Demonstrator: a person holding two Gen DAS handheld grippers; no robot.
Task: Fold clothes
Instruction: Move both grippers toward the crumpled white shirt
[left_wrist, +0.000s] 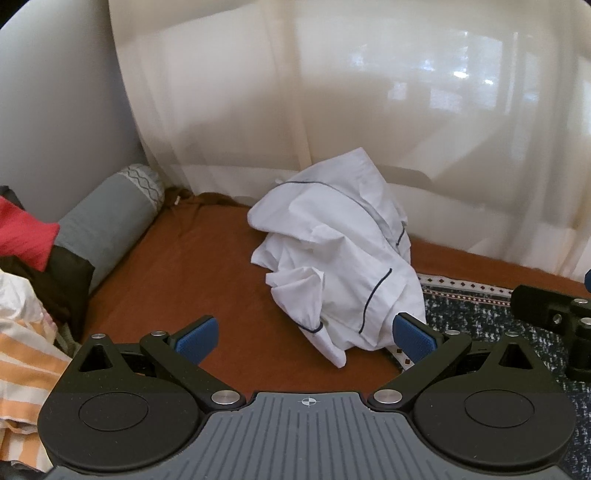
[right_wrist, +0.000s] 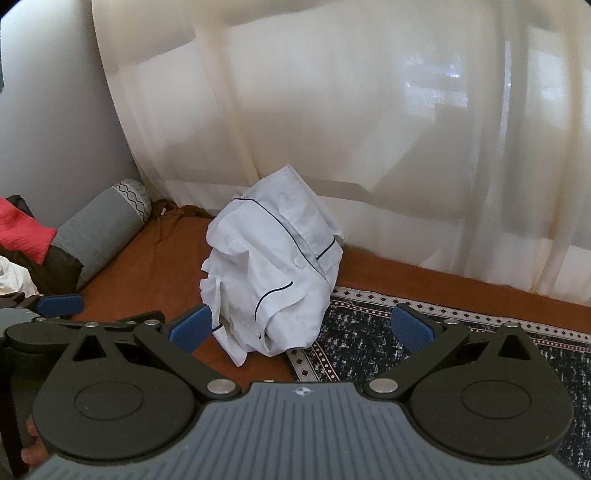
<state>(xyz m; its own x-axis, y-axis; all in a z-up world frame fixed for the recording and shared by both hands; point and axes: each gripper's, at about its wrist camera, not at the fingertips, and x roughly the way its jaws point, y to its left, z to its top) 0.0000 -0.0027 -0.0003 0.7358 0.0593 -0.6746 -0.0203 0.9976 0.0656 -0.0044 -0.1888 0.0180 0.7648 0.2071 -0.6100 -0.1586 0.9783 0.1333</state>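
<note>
**Crumpled shirt, no clear edge to take**

The left hand-held gripper (left_wrist: 304, 338) and right hand-held gripper (right_wrist: 302, 328) gape wide, empty, just short of the white piped shirt (left_wrist: 340, 258) heaped on the rust bedsheet (left_wrist: 192, 266). A blind pinch risks catching several layers, or the patterned rug (right_wrist: 369, 343) beneath.

A rust-brown sheet (left_wrist: 177, 266) carries a crumpled white shirt (left_wrist: 340, 258) and bolster (left_wrist: 107, 221).

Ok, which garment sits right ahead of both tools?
The crumpled white shirt with navy piping, alone on the brown sheet. The red and striped clothes are piled far left.
</note>
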